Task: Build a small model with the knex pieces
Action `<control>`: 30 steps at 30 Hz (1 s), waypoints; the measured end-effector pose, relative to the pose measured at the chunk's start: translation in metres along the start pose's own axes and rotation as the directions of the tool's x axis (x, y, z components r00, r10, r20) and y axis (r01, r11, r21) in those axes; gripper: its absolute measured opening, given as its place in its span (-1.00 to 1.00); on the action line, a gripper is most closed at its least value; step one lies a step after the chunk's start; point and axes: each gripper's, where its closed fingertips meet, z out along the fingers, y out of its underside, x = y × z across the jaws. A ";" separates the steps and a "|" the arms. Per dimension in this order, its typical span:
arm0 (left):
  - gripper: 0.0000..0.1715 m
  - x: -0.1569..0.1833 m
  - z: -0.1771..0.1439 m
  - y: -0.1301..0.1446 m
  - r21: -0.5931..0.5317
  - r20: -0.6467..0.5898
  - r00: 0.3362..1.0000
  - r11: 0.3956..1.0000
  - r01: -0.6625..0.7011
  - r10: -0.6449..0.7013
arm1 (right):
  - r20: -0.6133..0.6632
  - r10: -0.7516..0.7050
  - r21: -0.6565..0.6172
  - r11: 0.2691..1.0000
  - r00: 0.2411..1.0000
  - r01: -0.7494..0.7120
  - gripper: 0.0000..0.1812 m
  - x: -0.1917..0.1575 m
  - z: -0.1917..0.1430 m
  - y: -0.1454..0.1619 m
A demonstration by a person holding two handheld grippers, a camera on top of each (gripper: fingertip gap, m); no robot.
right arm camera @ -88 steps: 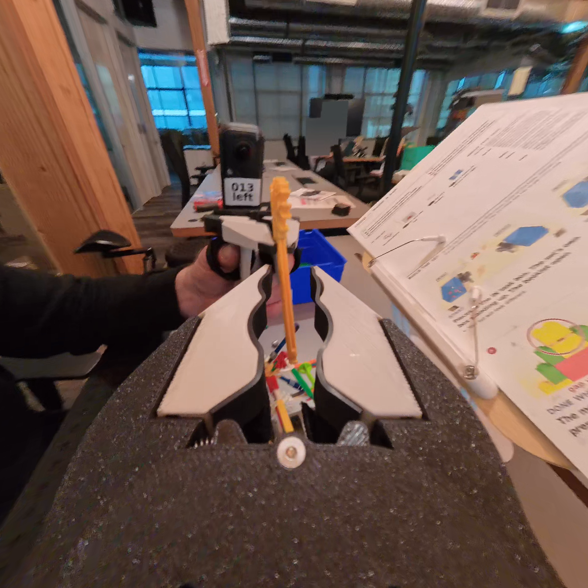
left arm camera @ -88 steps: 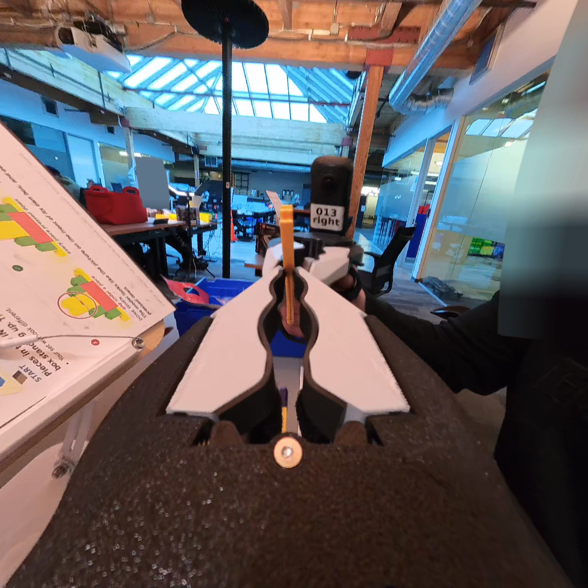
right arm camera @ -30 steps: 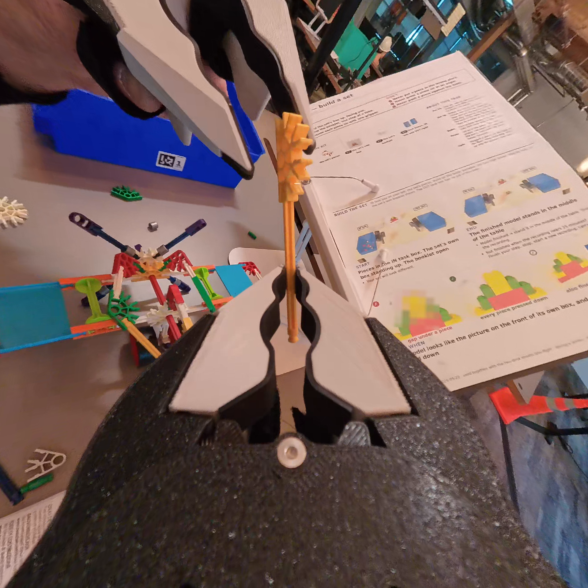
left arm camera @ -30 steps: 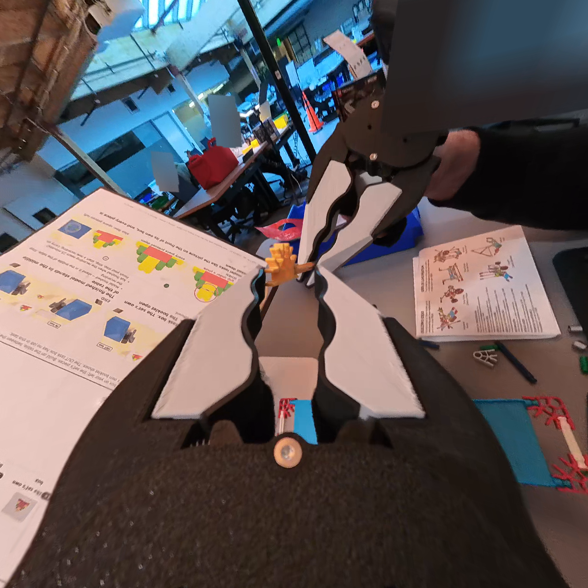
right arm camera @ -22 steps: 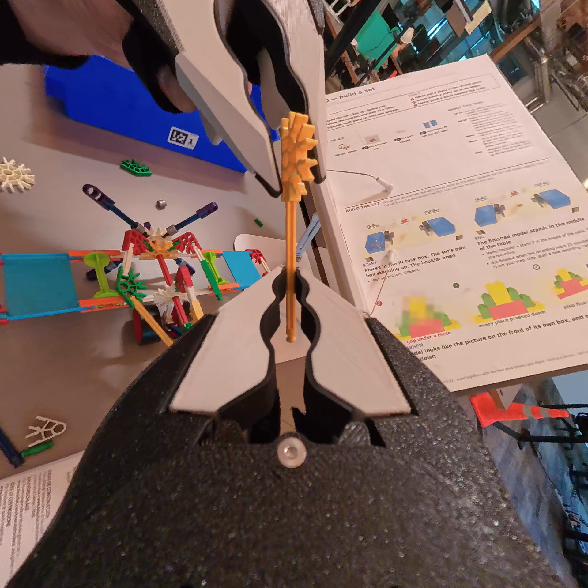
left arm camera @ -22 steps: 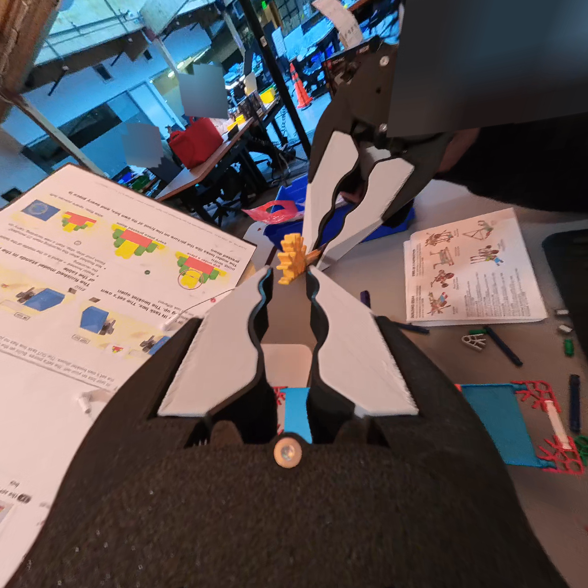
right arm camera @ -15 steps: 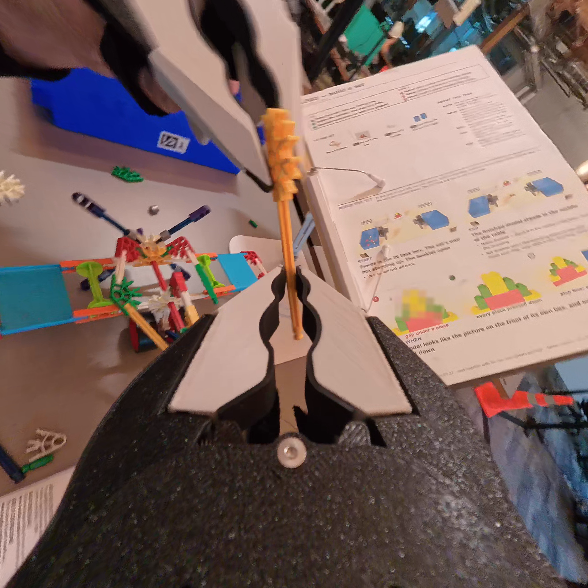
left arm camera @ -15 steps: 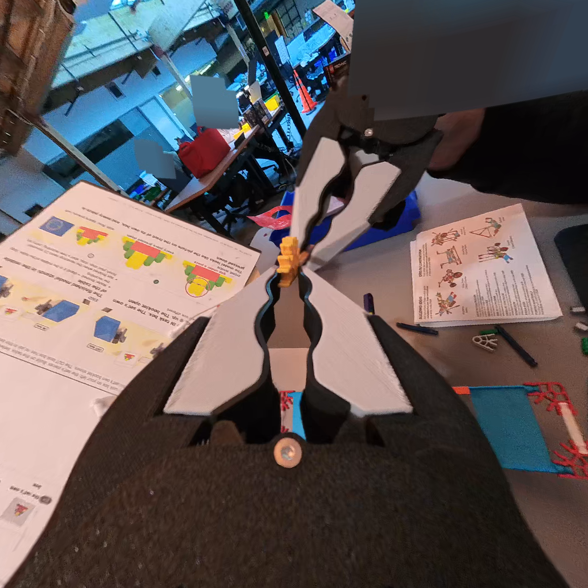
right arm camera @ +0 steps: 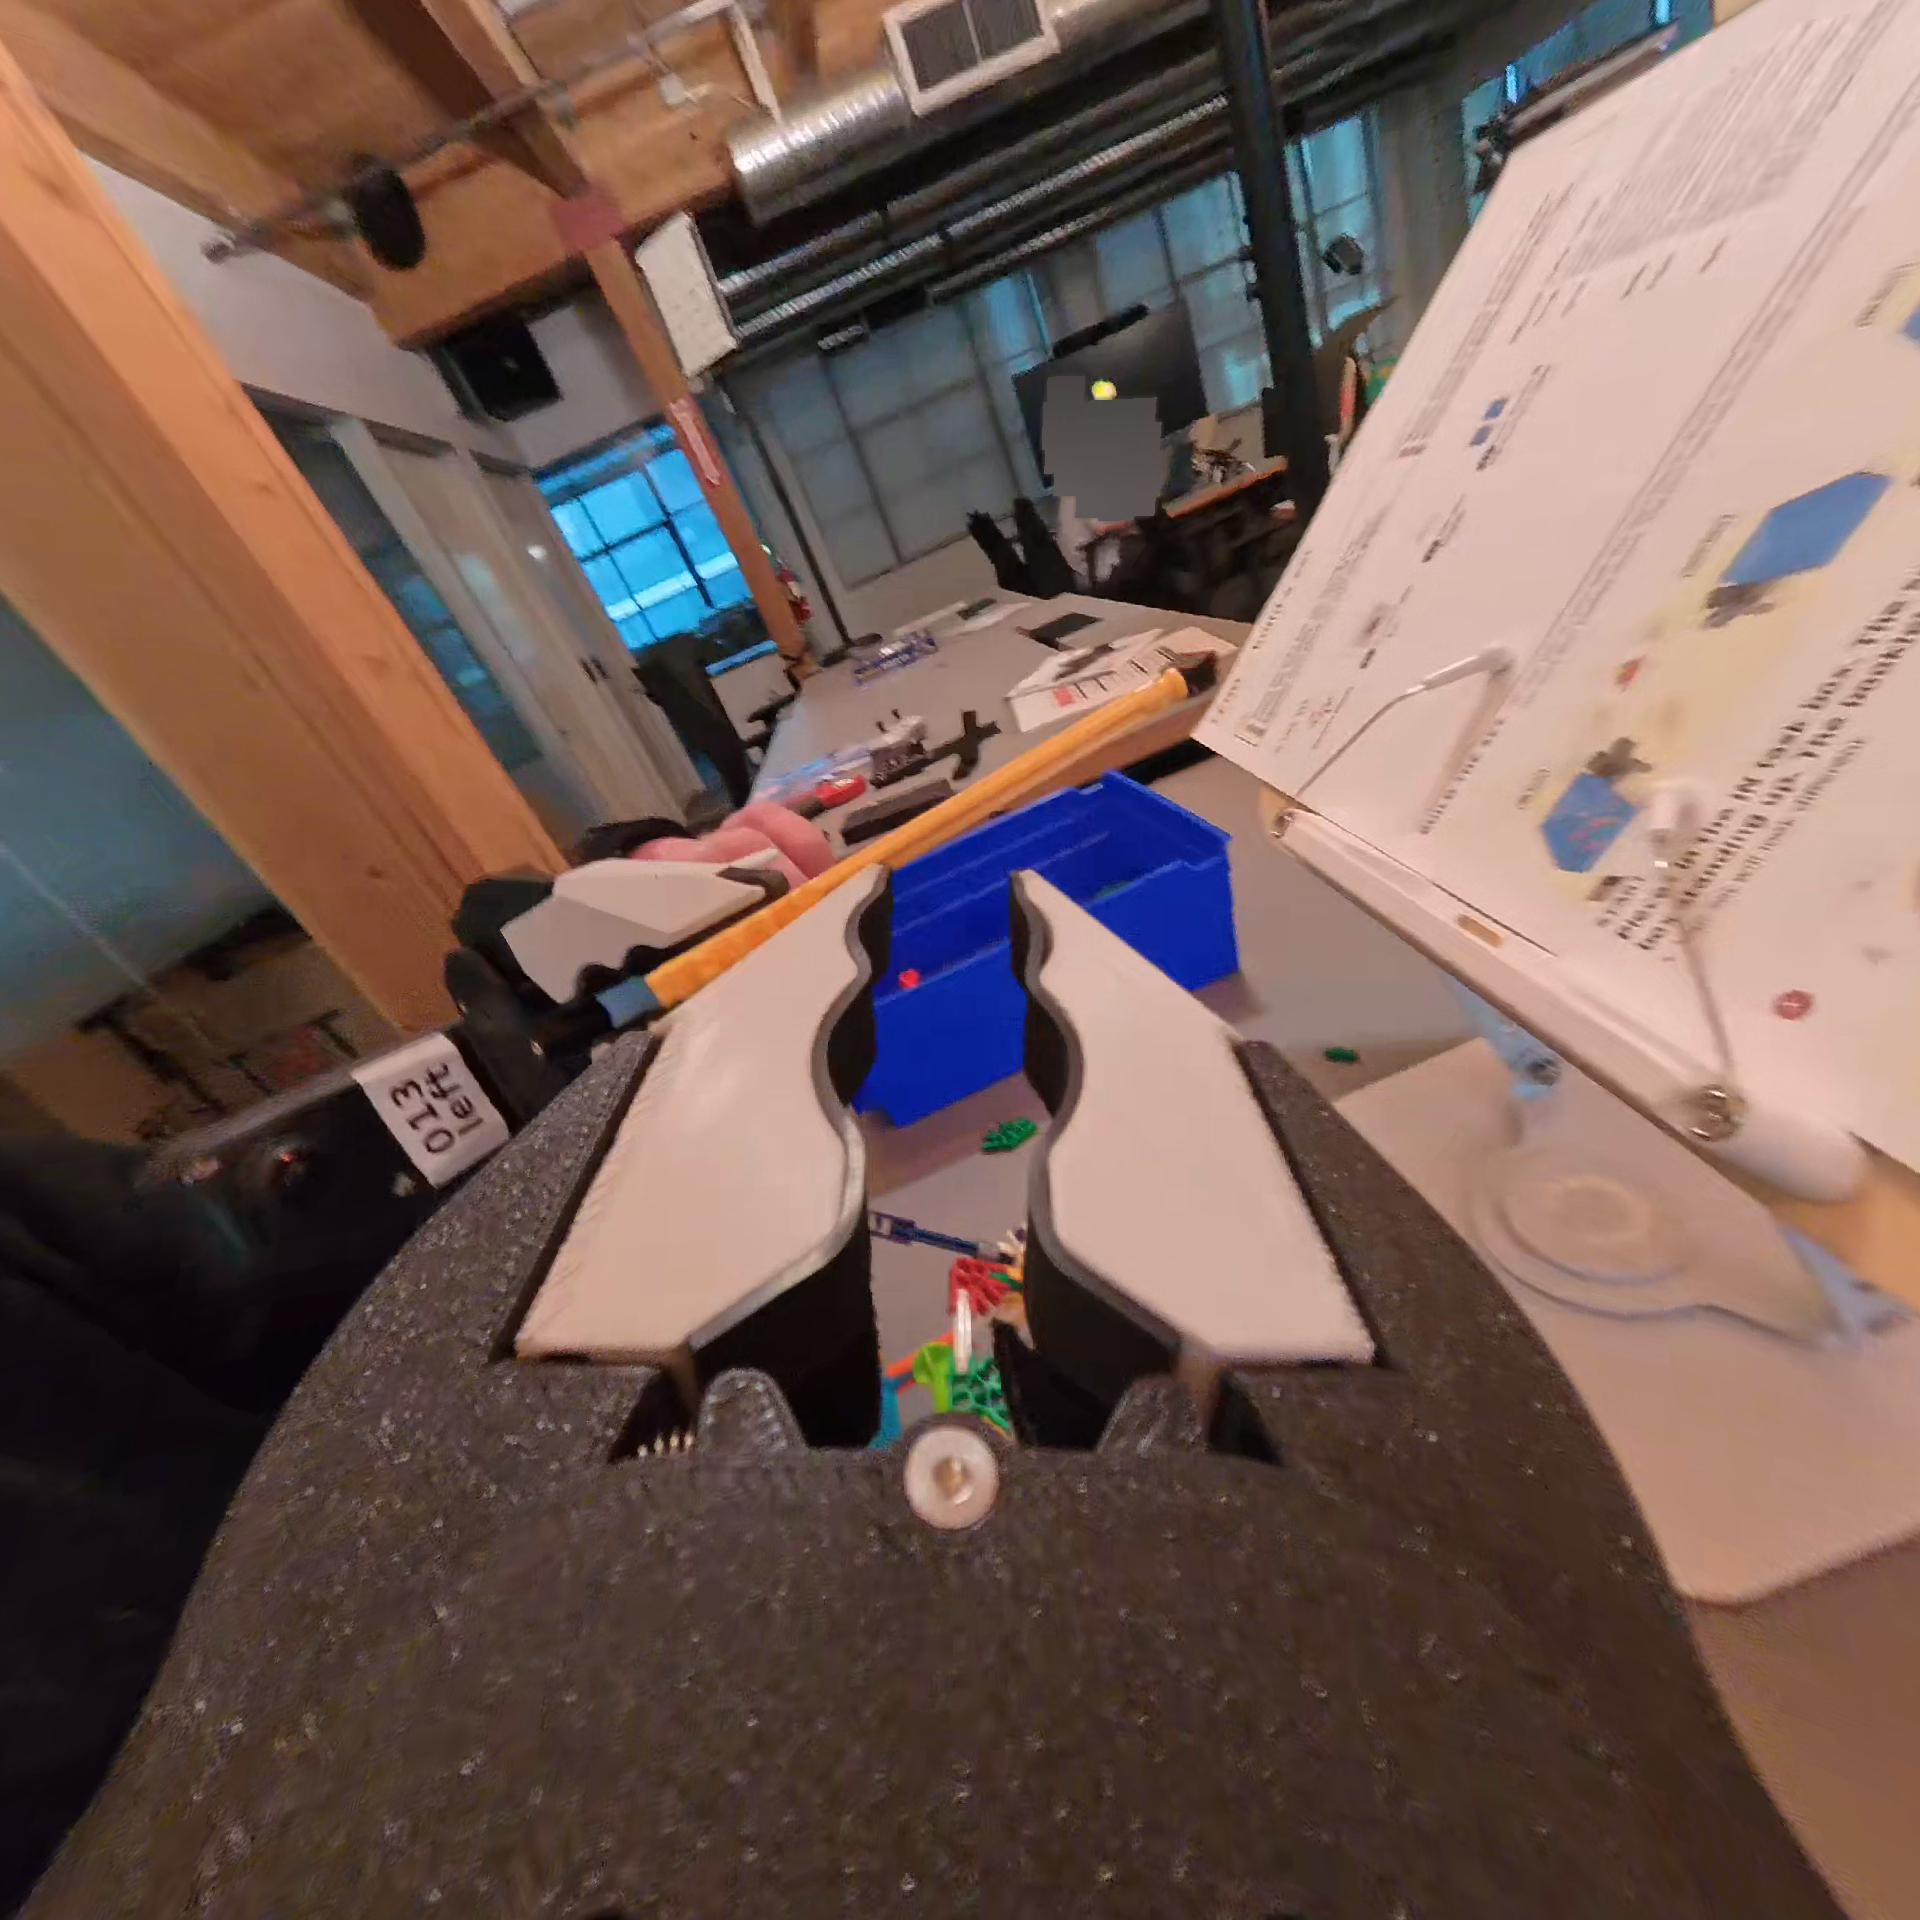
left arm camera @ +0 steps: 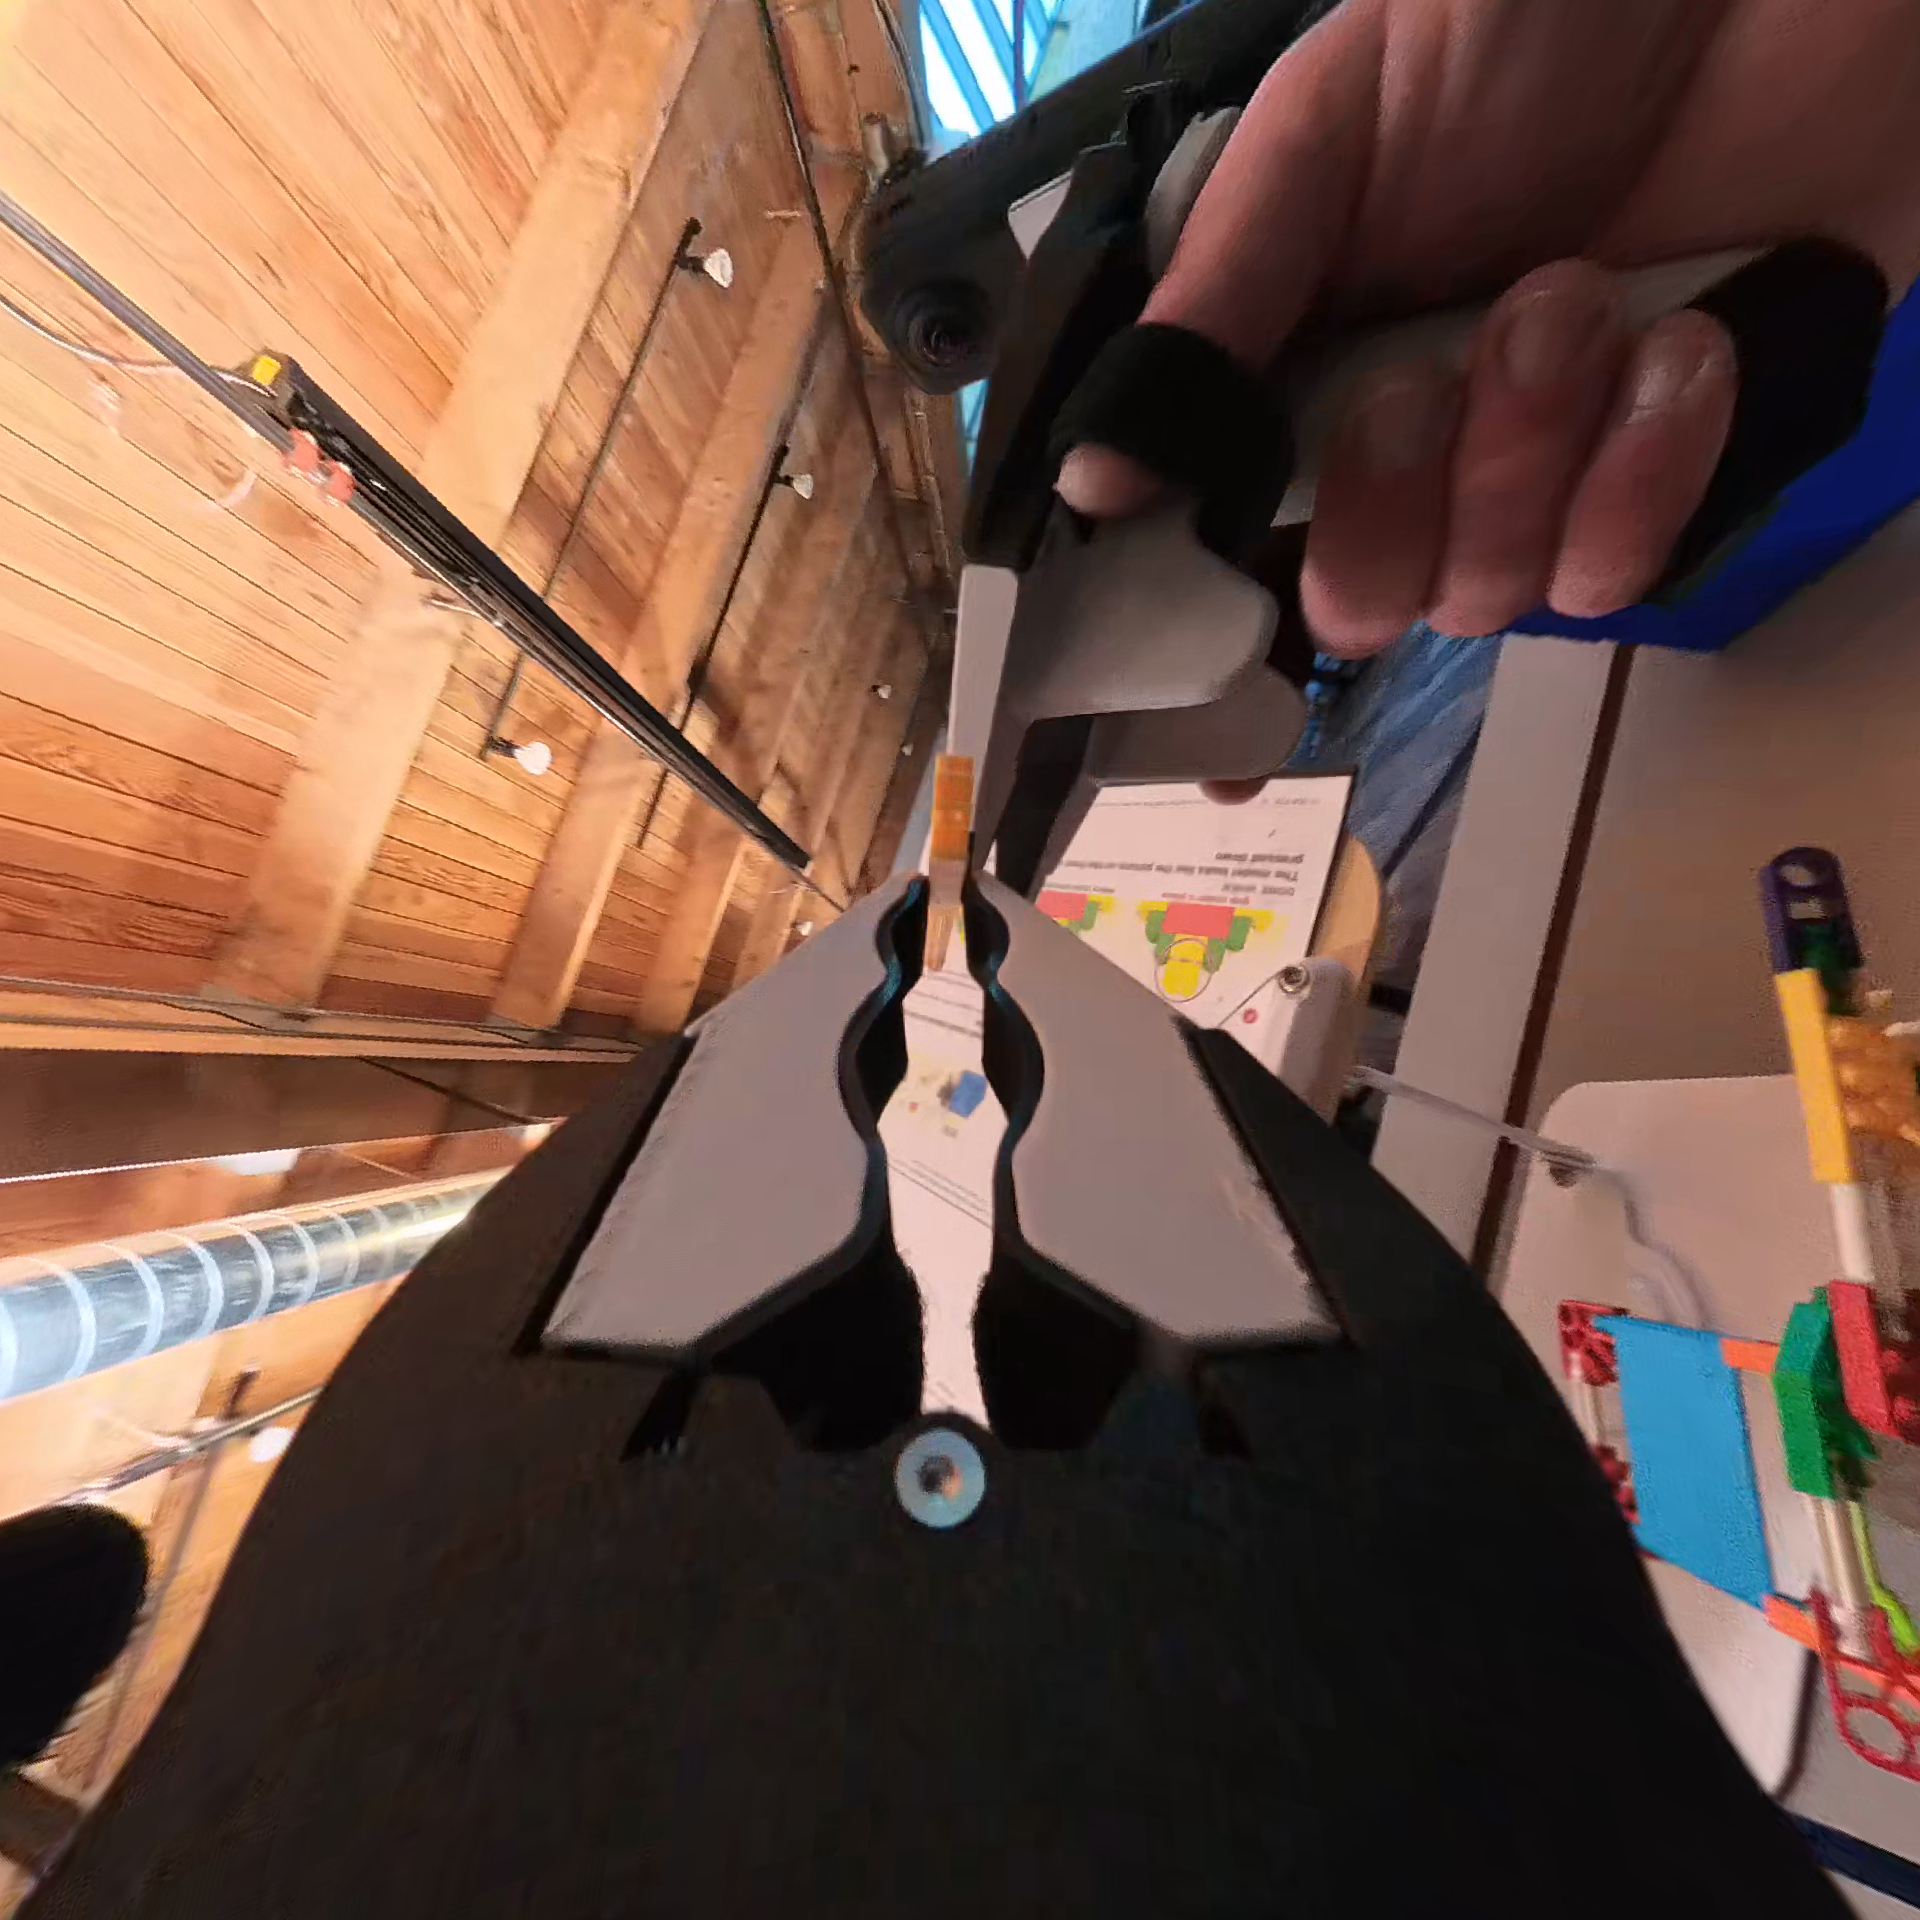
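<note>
Orange rod pinched at left gripper tips, pointing 12 o'clock; right gripper parted, empty.

daylit indoor scene, fisheye bending at edges; motion blur smears both views, near foreground dark.

Orange rod beside a blue bin; white-faced, black-edged fingers; grey bench; teal panel near a yellow bar.
</note>
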 end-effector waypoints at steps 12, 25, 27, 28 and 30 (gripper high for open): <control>-0.95 0.017 -0.001 -0.009 0.013 0.024 0.981 0.981 -0.194 0.193 | 0.200 0.081 0.011 0.996 0.976 -0.085 -0.73 -0.020 0.005 0.006; -0.95 0.038 -0.003 -0.023 0.057 -0.022 0.954 0.953 -0.298 0.300 | 0.281 0.115 -0.181 0.981 0.953 -0.065 -0.70 -0.019 -0.011 0.035; -0.95 0.037 -0.002 -0.020 0.045 -0.016 0.955 0.955 -0.295 0.295 | 0.242 0.093 -0.154 0.986 0.966 -0.057 -0.67 -0.010 -0.014 0.029; -0.95 0.035 -0.001 -0.016 0.034 -0.015 0.956 0.956 -0.292 0.293 | 0.220 0.090 -0.127 0.990 0.971 -0.063 -0.68 -0.005 -0.017 0.023; -0.95 0.029 -0.001 -0.010 0.011 -0.006 0.956 0.956 -0.293 0.293 | 0.224 0.078 -0.123 0.991 0.972 -0.051 -0.69 -0.006 -0.024 0.019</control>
